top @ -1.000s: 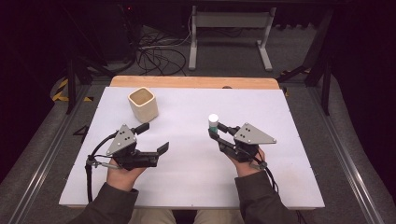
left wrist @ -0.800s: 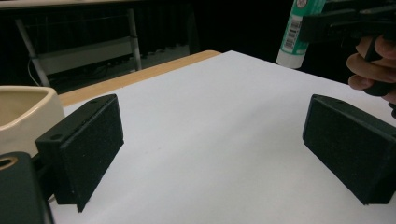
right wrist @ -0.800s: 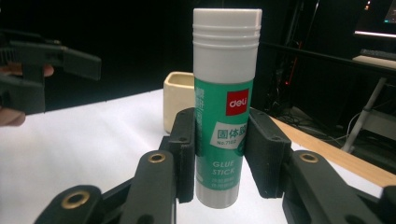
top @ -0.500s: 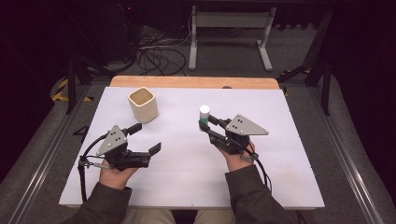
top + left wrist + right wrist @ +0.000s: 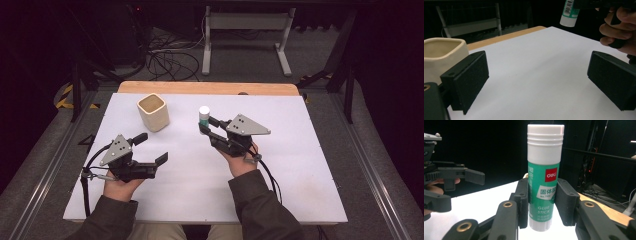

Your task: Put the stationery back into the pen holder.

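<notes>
your right hand-held gripper (image 5: 205,126) clamped on the green glue stick (image 5: 544,185), stick upright, lifted off the white bench (image 5: 280,150), right of the cream cup (image 5: 152,112), your left hand-held gripper (image 5: 151,148) wide open, holding nothing

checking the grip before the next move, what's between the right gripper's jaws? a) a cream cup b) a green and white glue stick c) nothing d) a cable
b: in the right gripper view the right gripper has both pads pressed on the upright glue stick, white cap on top.
</notes>
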Demonstrator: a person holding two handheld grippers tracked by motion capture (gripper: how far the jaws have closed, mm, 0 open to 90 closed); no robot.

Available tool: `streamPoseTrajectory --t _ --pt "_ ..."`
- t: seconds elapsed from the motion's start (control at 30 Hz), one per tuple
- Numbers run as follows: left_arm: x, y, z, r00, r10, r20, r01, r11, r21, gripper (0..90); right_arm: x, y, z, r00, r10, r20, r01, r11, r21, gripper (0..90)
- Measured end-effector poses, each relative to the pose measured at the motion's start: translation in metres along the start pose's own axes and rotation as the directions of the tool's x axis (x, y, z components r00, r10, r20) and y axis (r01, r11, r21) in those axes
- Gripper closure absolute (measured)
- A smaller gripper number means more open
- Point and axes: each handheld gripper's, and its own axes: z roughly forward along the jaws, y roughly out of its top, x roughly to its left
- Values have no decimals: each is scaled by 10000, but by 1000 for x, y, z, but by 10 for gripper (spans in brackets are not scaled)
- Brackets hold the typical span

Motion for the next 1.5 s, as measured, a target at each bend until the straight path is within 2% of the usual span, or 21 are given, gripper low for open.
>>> streamPoseTrajectory --t 0.27,0.33,0.43,0.6,1.1,1.23,1.5 --pt "0 -1 -1 10000 45 0 -45 10000 77 41 3 8 17 9999 -17 -169 15 10000 -66 660" --pt "1 -1 -1 10000 -24 82 24 10000 35 39 5 10 28 9994 -105 -329 102 9999 -93 660" --pt "2 -1 -3 10000 -60 79 60 10000 2 39 7 11 34 9990 -160 -411 158 9999 -50 661" --pt "5 0 -7 10000 -46 -33 46 10000 -48 39 11 15 54 9982 -335 -488 336 9994 -6 661" --pt "5 -1 -7 10000 -84 22 84 9999 -131 38 13 20 92 9977 -539 -414 536 9985 -78 660" --pt "5 -1 -8 10000 -77 53 78 9998 -194 37 12 20 101 9979 -471 -446 467 9989 -105 660" --pt "12 -2 -12 9998 -185 -82 183 9996 -211 37 14 21 120 9972 -485 -573 479 9988 -121 660"
